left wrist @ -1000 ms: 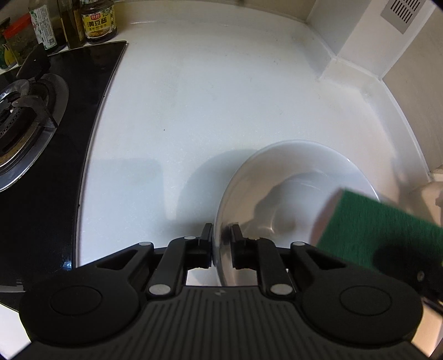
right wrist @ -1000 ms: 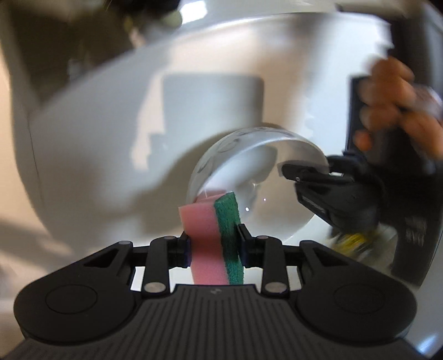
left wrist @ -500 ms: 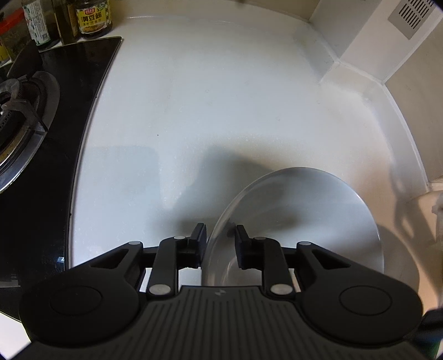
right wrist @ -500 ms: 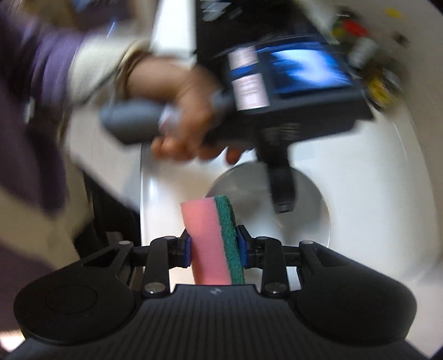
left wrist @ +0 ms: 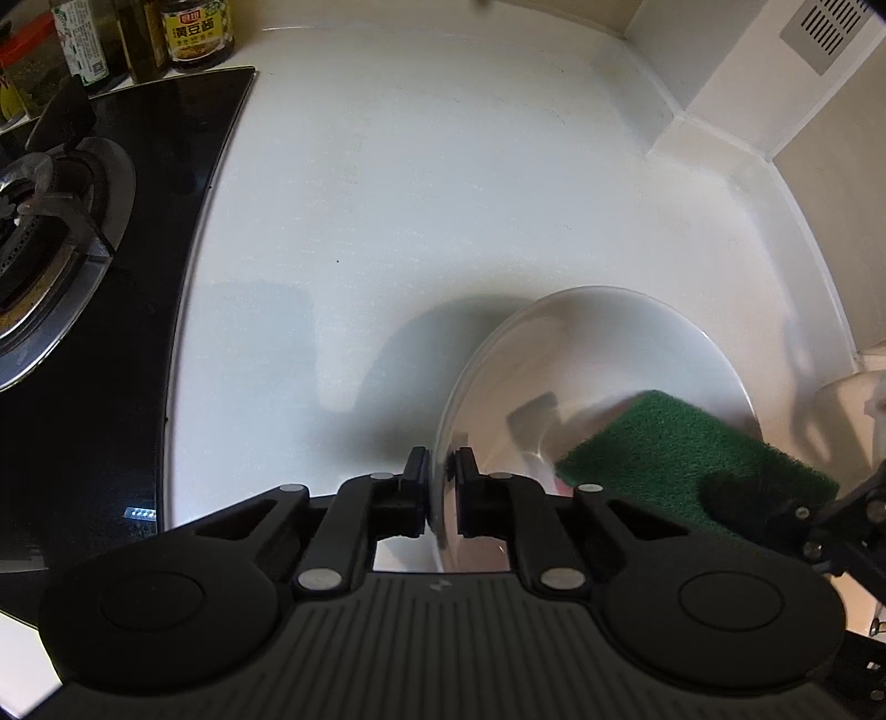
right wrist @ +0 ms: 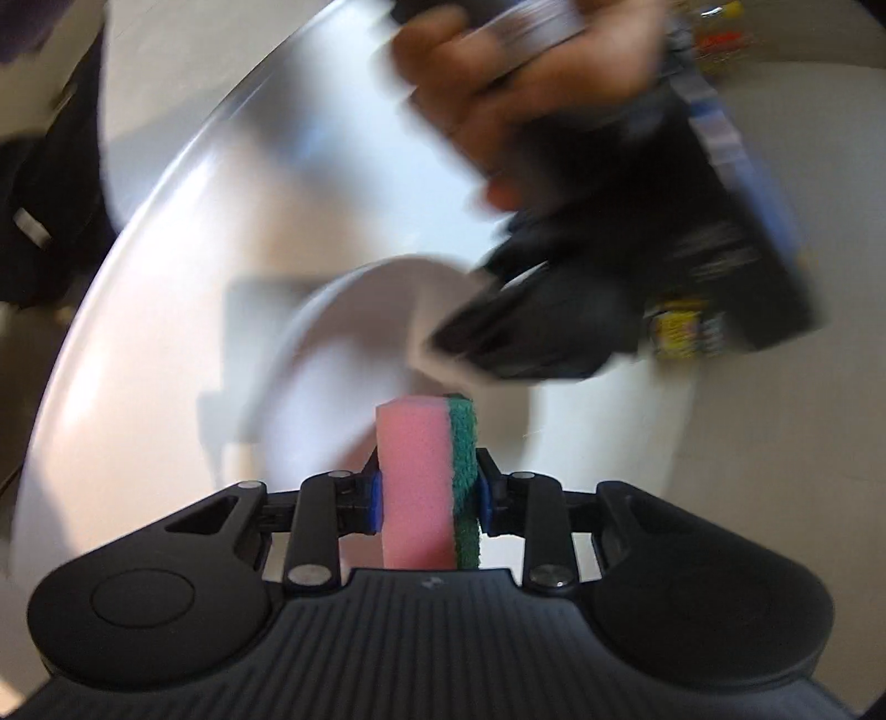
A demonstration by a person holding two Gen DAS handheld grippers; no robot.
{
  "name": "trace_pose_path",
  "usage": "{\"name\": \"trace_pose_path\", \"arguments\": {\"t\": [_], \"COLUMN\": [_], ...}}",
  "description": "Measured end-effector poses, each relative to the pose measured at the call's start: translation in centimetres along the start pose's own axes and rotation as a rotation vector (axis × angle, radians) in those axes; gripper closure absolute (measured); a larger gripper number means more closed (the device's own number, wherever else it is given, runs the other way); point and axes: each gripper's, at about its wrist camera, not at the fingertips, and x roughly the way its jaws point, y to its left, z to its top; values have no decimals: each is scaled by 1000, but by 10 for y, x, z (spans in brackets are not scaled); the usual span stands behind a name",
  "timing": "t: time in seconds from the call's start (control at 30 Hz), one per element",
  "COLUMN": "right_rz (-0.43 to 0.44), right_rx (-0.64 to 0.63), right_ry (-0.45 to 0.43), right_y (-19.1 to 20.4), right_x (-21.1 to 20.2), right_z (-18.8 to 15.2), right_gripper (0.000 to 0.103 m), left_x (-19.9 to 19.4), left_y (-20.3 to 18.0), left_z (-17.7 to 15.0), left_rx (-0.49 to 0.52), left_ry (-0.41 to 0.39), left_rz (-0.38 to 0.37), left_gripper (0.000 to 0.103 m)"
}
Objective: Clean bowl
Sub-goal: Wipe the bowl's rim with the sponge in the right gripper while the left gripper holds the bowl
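Note:
A white bowl (left wrist: 598, 354) is tilted on edge above the white counter (left wrist: 443, 194). My left gripper (left wrist: 441, 482) is shut on the bowl's near rim. My right gripper (right wrist: 429, 493) is shut on a pink and green sponge (right wrist: 426, 476). In the left wrist view the sponge's green face (left wrist: 681, 448) sits inside the bowl at its right side, with the right gripper (left wrist: 786, 515) behind it. In the blurred right wrist view the bowl (right wrist: 343, 360) lies just beyond the sponge, and the left gripper (right wrist: 443, 343) with the hand holding it is at the upper right.
A black gas hob with a burner (left wrist: 50, 221) lies to the left. Sauce jars and bottles (left wrist: 196, 33) stand at the back left. A wall corner with a vent (left wrist: 830, 27) is at the back right. A pale object (left wrist: 853, 399) sits at the right edge.
The sponge has come back into the bowl from the right after leaving the left wrist view half a second ago. The right gripper swung round fast. The bowl stays held and tilted.

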Motion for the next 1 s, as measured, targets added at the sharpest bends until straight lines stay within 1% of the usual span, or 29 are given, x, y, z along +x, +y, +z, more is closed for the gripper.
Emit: {"name": "trace_pose_path", "arguments": {"t": [0.03,0.1,0.17,0.2,0.27,0.3,0.37,0.53,0.6,0.63,0.67,0.7,0.77,0.8,0.83,0.93,0.97,1.0], "right_rz": [15,86,210,279,364,390,462,590,615,611,603,550,399,340,266,116,86,80], "right_rx": [41,191,432,554,726,794,1010,1397,1514,1539,1556,1492,1274,1163,1013,630,551,526], "right_ry": [10,12,3,-17,-39,-49,-75,-159,-209,-245,-280,-300,-278,-263,-233,-141,-115,-110], "right_y": [-3,-19,-51,-65,-80,-85,-96,-97,-93,-92,-91,-90,-88,-85,-78,-58,-53,-51], "right_x": [0,-8,-9,-9,-8,-7,-5,2,2,1,0,-4,-8,-13,-14,-3,5,10], "right_z": [0,-5,-10,-16,-26,-32,-51,-78,-94,-101,-106,-103,-87,-77,-64,-20,-7,-1], "right_gripper": [76,76,76,76,76,76,76,76,76,76,76,77,77,77,77,77,77,77], "left_x": [-2,-1,0,0,0,0,-4,-3,0,1,1,1,2,2,3,3,3,3], "left_y": [0,-3,-6,-6,-6,-7,-4,-5,-8,-9,-9,-10,-12,-13,-14,-13,-13,-13], "left_z": [-4,-5,-5,-6,-6,-7,-11,-9,-5,-4,-4,-3,-3,-2,-2,-3,-3,-3], "left_rx": [-4,-3,-5,-7,-11,-8,-3,1,8,10,12,17,27,31,35,40,39,42], "left_ry": [-5,-19,-24,-27,-27,-29,-31,-24,-20,-19,-17,-16,-15,-15,-16,-20,-22,-25], "left_rz": [0,15,19,19,17,19,27,24,26,26,26,27,30,32,33,31,29,29], "left_gripper": [92,91,91,91,90,89,88,87,87,87,87,87,87,87,87,87,87,87]}}
